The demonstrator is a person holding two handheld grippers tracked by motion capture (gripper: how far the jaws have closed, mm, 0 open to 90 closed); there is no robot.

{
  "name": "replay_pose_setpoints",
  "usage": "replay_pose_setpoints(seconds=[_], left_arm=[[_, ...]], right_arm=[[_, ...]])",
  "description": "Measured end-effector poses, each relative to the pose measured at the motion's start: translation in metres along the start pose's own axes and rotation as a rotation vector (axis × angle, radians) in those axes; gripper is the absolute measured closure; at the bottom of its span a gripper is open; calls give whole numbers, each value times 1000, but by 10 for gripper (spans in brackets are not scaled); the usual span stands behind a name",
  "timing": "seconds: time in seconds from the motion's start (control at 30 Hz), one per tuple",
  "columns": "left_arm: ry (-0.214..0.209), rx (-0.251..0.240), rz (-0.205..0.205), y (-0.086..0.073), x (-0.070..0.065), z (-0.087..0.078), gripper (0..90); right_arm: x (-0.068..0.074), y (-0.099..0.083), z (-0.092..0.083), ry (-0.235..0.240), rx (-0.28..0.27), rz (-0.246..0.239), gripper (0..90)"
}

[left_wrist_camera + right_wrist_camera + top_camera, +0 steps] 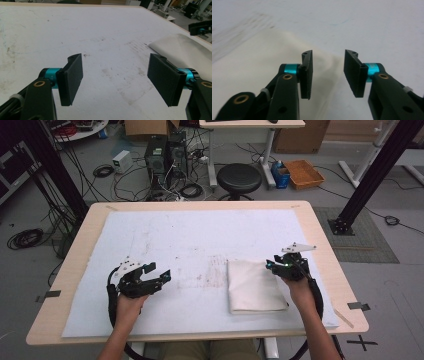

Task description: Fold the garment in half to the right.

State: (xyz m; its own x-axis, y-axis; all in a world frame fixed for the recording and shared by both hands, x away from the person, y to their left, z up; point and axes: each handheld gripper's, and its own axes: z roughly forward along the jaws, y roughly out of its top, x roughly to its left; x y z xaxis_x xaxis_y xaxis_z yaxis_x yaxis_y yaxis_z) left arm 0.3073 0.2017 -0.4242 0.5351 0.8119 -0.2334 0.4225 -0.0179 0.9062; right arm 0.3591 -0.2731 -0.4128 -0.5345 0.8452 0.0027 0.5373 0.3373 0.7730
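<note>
Your left gripper (159, 273) rests at the left of the white mat (165, 235), low over its surface and well apart from the cloth. In the left gripper view its jaws stand spread wide with nothing between them, only stained mat below, and its fingers (72, 78) point toward the middle of the table (85, 227). Right of centre lies the folded cloth (252, 287), a pale squarish stack flat on the mat, beside a patch of brownish smudges (212, 270); from the left gripper view its near corner (180, 47) shows at the far right. Your right gripper (272, 263) sits at the cloth's upper right corner, with your hand (300, 290) behind it along the cloth's right edge. In the right gripper view its jaws are partly parted, about halfway, with nothing pinched; the pads (307, 73) hover over the cloth's edge (274, 62), which runs under the gap, and whether they touch it you cannot tell.
</note>
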Motion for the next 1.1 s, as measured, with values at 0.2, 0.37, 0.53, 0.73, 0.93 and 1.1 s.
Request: replay_pose_setpoints(seconds=[0.2,0.37,0.53,0.73,0.93,1.1], left_arm=[[-3,7,6,-1,-1,2,286],[-3,9,10,-1,-2,2,287],[-1,12,7,-1,0,3,286],[-2,3,0,0,2,2,287],[-2,-20,35,1,6,-4,285],[-21,-46,63,1,9,-9,282]], right_arm=[[16,-29,-7,195,90,-108,385],[15,-45,-14,249,97,-155,286],[8,-44,-32,228,46,-155,250],[-8,-34,-56,81,-141,-89,215],[-19,-32,-63,-13,-171,-56,212],[-23,-32,-66,-44,-174,-58,212]])
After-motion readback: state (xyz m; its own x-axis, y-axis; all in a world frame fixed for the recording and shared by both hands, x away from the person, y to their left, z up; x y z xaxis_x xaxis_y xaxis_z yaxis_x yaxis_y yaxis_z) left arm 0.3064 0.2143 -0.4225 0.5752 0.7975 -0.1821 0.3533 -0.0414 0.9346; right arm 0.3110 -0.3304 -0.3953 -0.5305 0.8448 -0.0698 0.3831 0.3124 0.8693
